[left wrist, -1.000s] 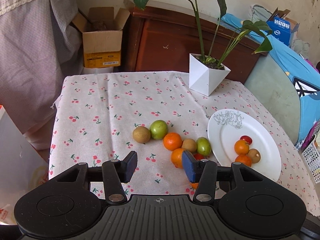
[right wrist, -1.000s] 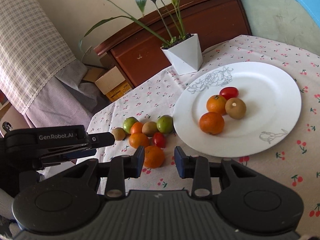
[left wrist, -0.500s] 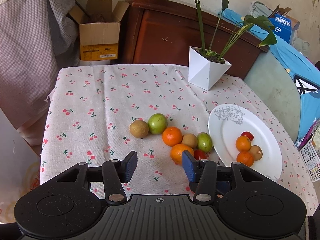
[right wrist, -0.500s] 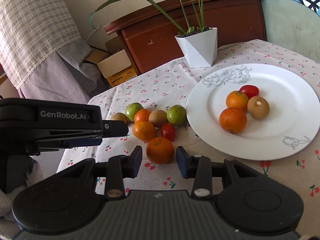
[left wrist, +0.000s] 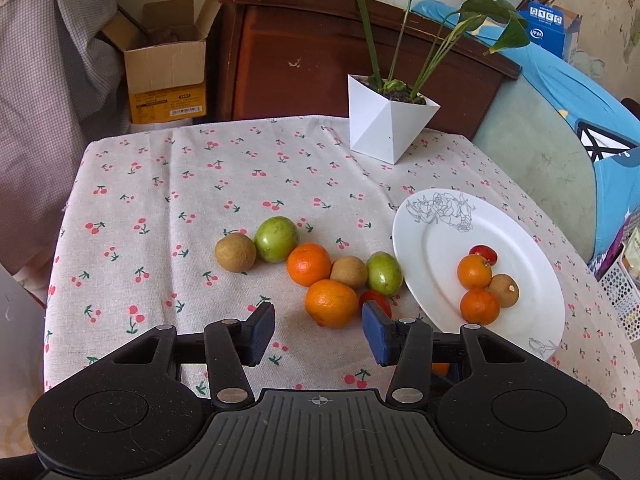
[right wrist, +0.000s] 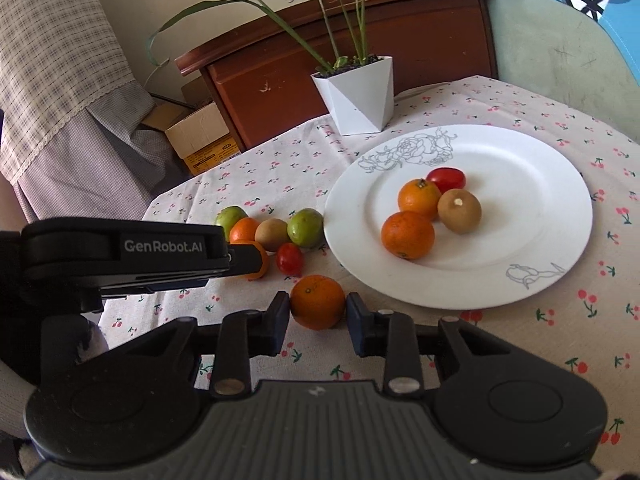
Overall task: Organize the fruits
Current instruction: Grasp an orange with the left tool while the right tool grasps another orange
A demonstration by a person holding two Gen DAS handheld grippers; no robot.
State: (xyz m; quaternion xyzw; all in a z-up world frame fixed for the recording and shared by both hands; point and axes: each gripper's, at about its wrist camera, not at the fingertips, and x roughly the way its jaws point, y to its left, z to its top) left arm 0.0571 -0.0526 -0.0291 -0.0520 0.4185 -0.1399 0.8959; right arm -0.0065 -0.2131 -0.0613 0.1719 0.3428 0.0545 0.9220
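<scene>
A white plate (right wrist: 532, 152) holds two oranges, a brown fruit and a red tomato (right wrist: 446, 179). Left of it on the cherry-print cloth lie several loose fruits. My right gripper (right wrist: 317, 312) has one orange (right wrist: 317, 302) between its jaws, which are closing. The pads stand just beside its sides, and I see no squeeze. In the left wrist view, my left gripper (left wrist: 319, 332) hovers low over the cloth. Its jaws are closing slightly with nothing gripped. Another orange (left wrist: 331, 303) and a small red tomato (left wrist: 374, 300) lie just ahead of its fingertips.
A white angular planter (left wrist: 386, 124) with a tall plant stands at the back of the table. Behind it are a wooden cabinet (left wrist: 320, 52) and a cardboard box (left wrist: 168, 76). In the right wrist view the left gripper (right wrist: 244, 258) crosses side-on and hides part of the fruit row.
My right gripper moved forward until the near orange sat between its jaws, and the jaws narrowed. My left gripper sank closer to the loose fruits.
</scene>
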